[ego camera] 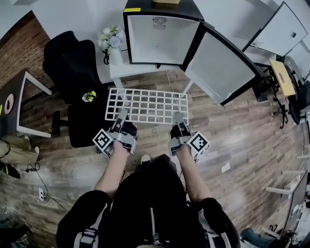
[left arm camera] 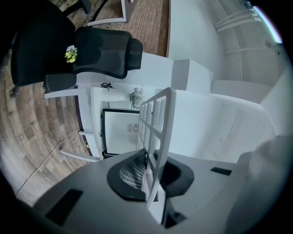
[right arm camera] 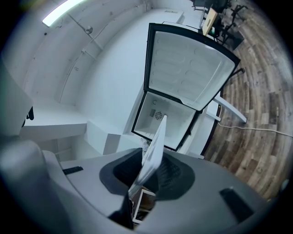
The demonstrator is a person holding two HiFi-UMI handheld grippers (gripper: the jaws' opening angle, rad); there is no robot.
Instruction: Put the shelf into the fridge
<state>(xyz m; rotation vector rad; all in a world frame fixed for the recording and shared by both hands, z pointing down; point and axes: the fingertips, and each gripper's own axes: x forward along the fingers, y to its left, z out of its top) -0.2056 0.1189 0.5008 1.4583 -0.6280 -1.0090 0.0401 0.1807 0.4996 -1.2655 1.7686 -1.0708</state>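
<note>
White grid shelf (ego camera: 147,105), black fridge (ego camera: 160,36) white inside.
Brown plank floor (ego camera: 242,140); grey left tool (ego camera: 121,115), right tool (ego camera: 178,118), black-white square markers.

A wood-plank floor (ego camera: 252,145) spreads below. Left of the left gripper (ego camera: 122,115) stands a black office chair (ego camera: 72,68); farther left, a brick wall (ego camera: 19,48); ahead, a white wall (ego camera: 77,14).

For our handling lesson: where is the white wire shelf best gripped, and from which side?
Probably the near long edge of the shelf, held toward both ends, from the person's side: that balances the wide, flat grid and leaves its far edge facing the fridge.
</note>
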